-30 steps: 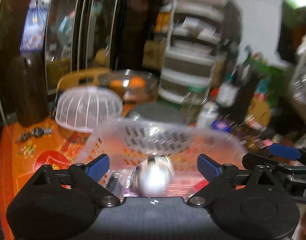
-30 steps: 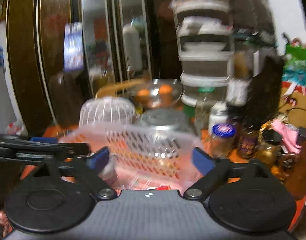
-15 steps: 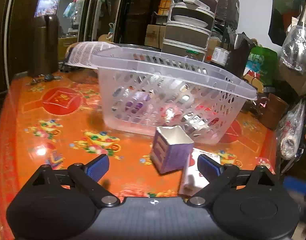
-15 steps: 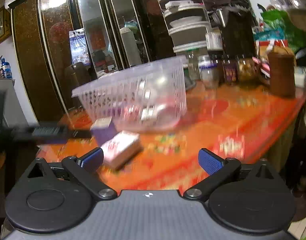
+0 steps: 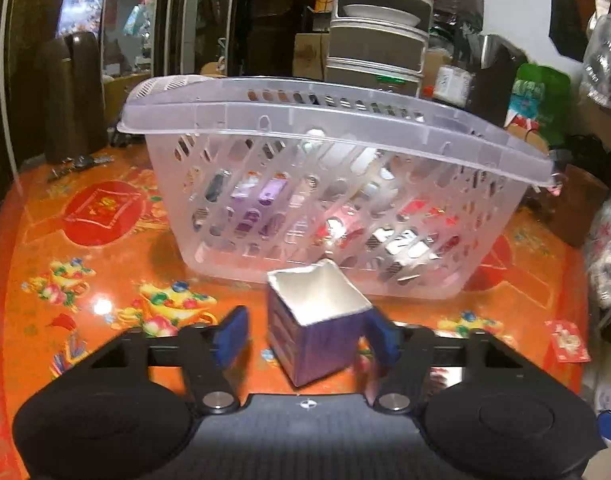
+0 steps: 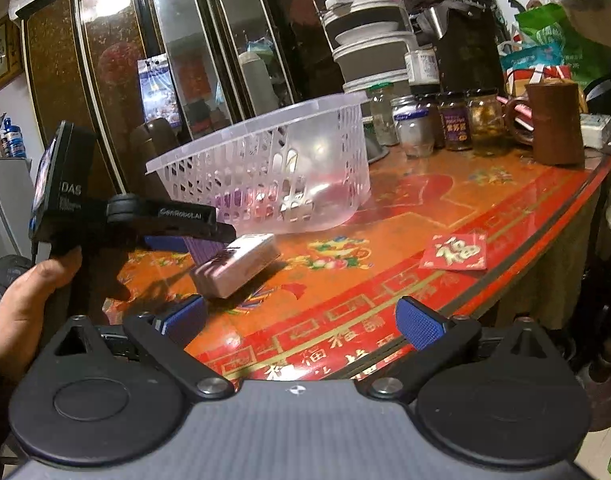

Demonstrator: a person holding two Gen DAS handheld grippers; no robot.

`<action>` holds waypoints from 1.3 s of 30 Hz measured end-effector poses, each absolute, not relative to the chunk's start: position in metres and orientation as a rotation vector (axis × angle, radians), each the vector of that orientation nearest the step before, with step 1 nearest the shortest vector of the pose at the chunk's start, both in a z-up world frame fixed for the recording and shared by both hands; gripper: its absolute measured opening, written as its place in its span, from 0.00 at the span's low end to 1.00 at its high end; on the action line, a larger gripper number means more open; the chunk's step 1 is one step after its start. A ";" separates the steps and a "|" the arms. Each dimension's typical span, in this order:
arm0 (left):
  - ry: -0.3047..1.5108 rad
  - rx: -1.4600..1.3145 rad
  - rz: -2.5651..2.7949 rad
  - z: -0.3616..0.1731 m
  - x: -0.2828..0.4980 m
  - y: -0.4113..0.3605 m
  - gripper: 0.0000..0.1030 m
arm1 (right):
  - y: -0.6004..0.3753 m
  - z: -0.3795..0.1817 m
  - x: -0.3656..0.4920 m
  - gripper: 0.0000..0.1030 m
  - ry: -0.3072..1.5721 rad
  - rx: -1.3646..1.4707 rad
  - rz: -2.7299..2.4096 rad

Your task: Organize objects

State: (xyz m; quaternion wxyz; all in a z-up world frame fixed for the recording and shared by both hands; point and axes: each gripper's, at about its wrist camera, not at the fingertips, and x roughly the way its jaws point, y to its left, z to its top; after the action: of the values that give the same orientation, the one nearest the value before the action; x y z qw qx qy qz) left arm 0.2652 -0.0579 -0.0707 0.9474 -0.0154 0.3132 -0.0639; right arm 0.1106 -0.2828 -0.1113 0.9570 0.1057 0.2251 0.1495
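Note:
A purple open-topped carton (image 5: 319, 320) stands on the orange table in front of a clear plastic basket (image 5: 337, 184) that holds several small packs. My left gripper (image 5: 309, 338) has its blue pads on either side of the carton; the right pad touches it and a gap shows at the left pad. In the right wrist view the left gripper (image 6: 185, 236) reaches the carton (image 6: 205, 250), with a pink-white box (image 6: 241, 266) lying beside it. My right gripper (image 6: 301, 320) is open and empty over the table's front edge.
A red envelope (image 6: 455, 252) lies near the table's right edge. Glass jars (image 6: 437, 124) and a brown jug (image 6: 553, 120) stand at the back right. Stacked containers (image 5: 377, 32) and a dark cabinet rise behind the basket. A brown flask (image 5: 75, 92) stands back left.
My left gripper moved forward and its fingers narrowed around the purple carton. My right gripper drew back and swung right, so more of the table edge shows.

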 end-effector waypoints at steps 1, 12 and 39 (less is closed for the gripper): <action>0.642 -0.036 -0.134 -0.072 0.266 -0.057 0.59 | -0.280 -0.112 0.112 1.00 0.461 0.211 0.308; 0.610 0.025 -0.115 -0.067 0.250 -0.045 0.52 | -0.242 -0.109 0.135 1.00 0.478 0.140 0.337; 0.571 -0.143 -0.101 -0.076 0.173 0.018 0.53 | -0.179 -0.097 0.186 0.61 0.635 -0.069 0.261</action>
State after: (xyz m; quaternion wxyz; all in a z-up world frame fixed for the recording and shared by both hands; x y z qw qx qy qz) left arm 0.1735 0.0175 -0.0762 0.9557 -0.0705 0.2813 -0.0496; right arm 0.1863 -0.1788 -0.0974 0.9411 -0.0339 0.3111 0.1280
